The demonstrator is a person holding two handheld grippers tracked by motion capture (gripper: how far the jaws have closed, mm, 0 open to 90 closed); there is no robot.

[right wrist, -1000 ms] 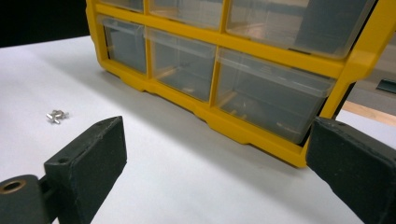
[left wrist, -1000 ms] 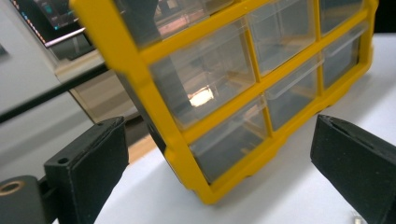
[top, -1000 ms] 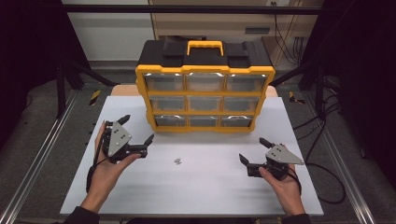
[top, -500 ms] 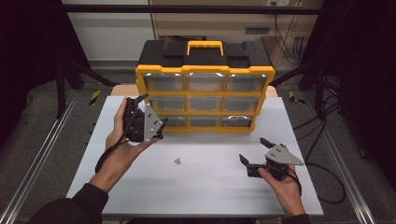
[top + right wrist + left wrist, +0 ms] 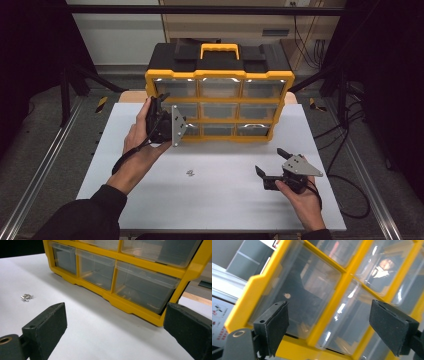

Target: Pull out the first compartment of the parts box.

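Drawer organizer [image 5: 220, 95], yellow frame, black lid, stands at the far edge of the table [image 5: 150, 200]. Nine clear drawers, three rows of three. Left hand-held gripper [image 5: 159, 107] is up at the organizer's left column, about the middle drawer [image 5: 294, 300]; jaws wide, have just been closing a bit, nothing between the pads yet. Right hand-held gripper [image 5: 270, 162] rests in front of the organizer's right end, jaws wide, empty. One small cluster of screws [image 5: 190, 173] lies in front of the organizer, count unreadable.

Risks, as I judge them: pads may slip on the smooth drawer lip, or straddle the yellow divider instead. A hard pull could drag the unbraced organizer forward.
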